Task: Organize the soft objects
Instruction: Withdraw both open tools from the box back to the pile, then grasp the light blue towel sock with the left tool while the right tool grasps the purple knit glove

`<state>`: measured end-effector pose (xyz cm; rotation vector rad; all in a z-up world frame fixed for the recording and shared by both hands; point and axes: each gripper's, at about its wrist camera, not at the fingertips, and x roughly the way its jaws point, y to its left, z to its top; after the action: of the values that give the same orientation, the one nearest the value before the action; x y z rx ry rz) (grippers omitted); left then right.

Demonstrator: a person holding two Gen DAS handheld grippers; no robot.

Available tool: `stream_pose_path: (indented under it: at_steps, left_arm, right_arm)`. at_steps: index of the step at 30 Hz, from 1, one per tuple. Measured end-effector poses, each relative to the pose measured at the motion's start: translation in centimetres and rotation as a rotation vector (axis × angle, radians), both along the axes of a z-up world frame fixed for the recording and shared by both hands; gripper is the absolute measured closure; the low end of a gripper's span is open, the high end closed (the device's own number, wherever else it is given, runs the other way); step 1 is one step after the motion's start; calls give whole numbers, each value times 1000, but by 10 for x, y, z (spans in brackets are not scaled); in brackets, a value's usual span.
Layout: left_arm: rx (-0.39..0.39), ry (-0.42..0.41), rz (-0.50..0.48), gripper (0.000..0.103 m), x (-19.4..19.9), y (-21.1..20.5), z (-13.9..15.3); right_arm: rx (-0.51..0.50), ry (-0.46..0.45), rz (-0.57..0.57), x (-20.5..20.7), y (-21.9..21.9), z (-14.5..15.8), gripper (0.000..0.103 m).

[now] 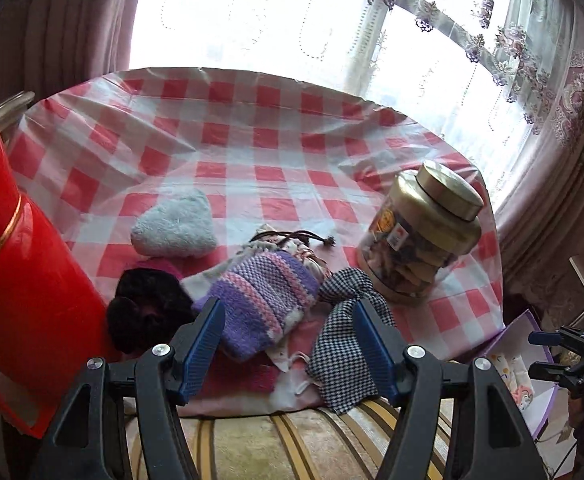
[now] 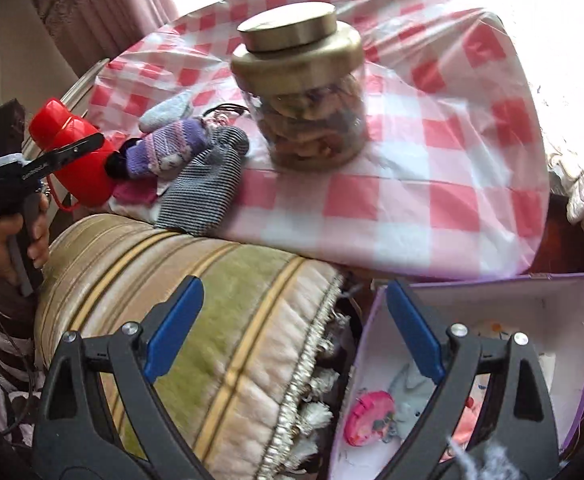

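A heap of soft things lies at the near edge of the checked table: a purple and pink knitted pouch [image 1: 255, 300], a black-and-white houndstooth cloth [image 1: 344, 344], a black fuzzy scrunchie [image 1: 147, 312], a drawstring pouch [image 1: 292, 246] and a pale heart-shaped plush [image 1: 175, 224]. My left gripper [image 1: 292, 342] hovers open just before the knitted pouch, holding nothing. My right gripper [image 2: 292, 332] is open and empty above the edge of a purple box [image 2: 492, 304], which holds a pink item [image 2: 372, 412] and a grey plush [image 2: 408, 396]. The heap shows as knitted pouch [image 2: 167, 148] and cloth [image 2: 207, 184].
A gold-lidded jar [image 1: 424, 236] of snacks stands right of the heap. A red thermos [image 1: 11, 260] stands at its left. A striped cushion [image 2: 211, 320] lies below the table edge [image 2: 392, 248]. A hand [image 2: 23, 240] holds the left gripper [image 2: 91, 142].
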<state>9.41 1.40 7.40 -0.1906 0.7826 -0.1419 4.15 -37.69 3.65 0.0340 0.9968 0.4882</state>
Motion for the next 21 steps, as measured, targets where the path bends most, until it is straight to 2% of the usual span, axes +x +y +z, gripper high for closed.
stream_pose_path:
  at_steps: [5,9,13,18,21]
  left_arm:
    - [53,8,50,36,28,15,7]
    - [84,83,120,36,63,30,8]
    - [62,141,197,36,102,46,6]
    - [65,217,265,35,146,60,-10]
    - [99,264,300,35,164,67,-28]
  right_arm:
    - [20,-36,71,9,50,14,9]
    - [42,-33,104,19,85,17,9]
    - [59,-20,112,26,113,17,9]
    - [66,7,93,39,141,12,9]
    - [72,8,108,45,156,9,9]
